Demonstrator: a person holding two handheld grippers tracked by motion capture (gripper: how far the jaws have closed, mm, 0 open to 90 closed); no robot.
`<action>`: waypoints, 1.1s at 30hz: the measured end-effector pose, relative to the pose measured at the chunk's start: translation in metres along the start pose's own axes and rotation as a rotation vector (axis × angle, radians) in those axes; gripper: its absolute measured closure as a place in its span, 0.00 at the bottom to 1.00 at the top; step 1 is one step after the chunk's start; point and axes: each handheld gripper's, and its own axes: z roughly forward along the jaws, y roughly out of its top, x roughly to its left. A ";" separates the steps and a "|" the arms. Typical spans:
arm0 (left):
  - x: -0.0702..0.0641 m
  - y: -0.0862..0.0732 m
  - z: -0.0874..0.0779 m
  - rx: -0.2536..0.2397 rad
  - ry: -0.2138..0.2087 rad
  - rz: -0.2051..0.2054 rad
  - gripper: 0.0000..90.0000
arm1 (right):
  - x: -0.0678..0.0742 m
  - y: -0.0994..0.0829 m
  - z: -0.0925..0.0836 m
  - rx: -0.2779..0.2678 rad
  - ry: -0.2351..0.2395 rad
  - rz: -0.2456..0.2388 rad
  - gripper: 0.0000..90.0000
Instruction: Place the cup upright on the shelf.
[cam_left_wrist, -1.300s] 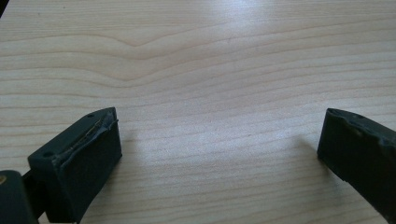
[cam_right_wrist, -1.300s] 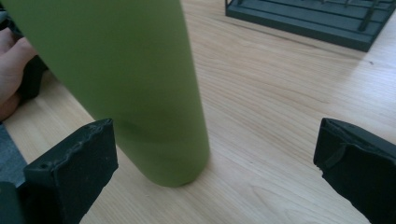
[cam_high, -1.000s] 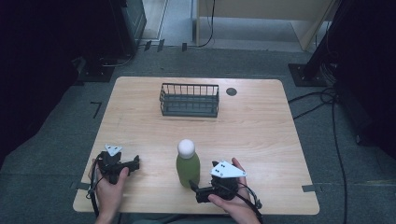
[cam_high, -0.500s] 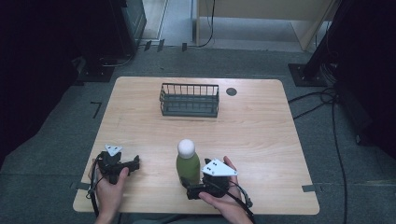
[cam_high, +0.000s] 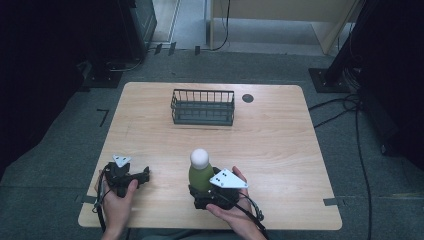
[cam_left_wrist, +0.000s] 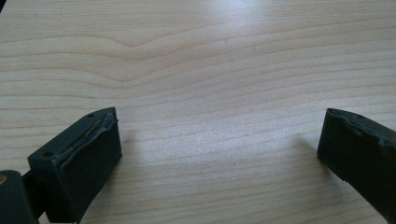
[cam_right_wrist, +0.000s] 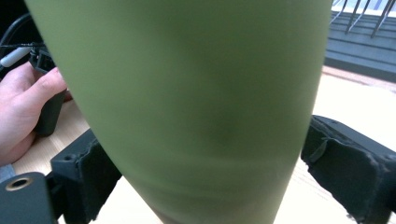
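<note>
1. Grey carpet surrounds a light wooden table (cam_high: 280, 150), with dark equipment stands and cables at the room's edges.
2. At the far middle of the table stands a dark wire basket (cam_high: 203, 106), and a small dark round spot (cam_high: 247, 98) lies just to its right.
3. A green bottle (cam_high: 200, 175) with a white round cap (cam_high: 199, 157) stands upright near the front edge, well apart from the basket.
4. The right gripper (cam_high: 214, 192), held in the right hand (cam_high: 235, 215), sits at the bottle's base; in the right gripper view its jaws stand apart on either side of the green body (cam_right_wrist: 196, 102), with a gap visible at the right jaw.
5. The left gripper (cam_high: 127, 176), held in the left hand (cam_high: 117, 200) at the front left, has its jaws wide apart over bare wood (cam_left_wrist: 210, 84).
</note>
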 end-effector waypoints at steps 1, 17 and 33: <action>0.000 0.000 0.000 0.000 0.000 0.000 0.00 | 0.001 0.000 0.001 -0.002 0.000 -0.004 0.12; 0.000 0.000 0.000 0.001 -0.002 0.003 0.00 | 0.009 0.001 0.004 -0.047 -0.044 -0.066 0.22; 0.000 0.000 0.000 0.000 -0.004 0.003 0.00 | -0.002 0.014 -0.001 -0.055 -0.073 -0.075 0.22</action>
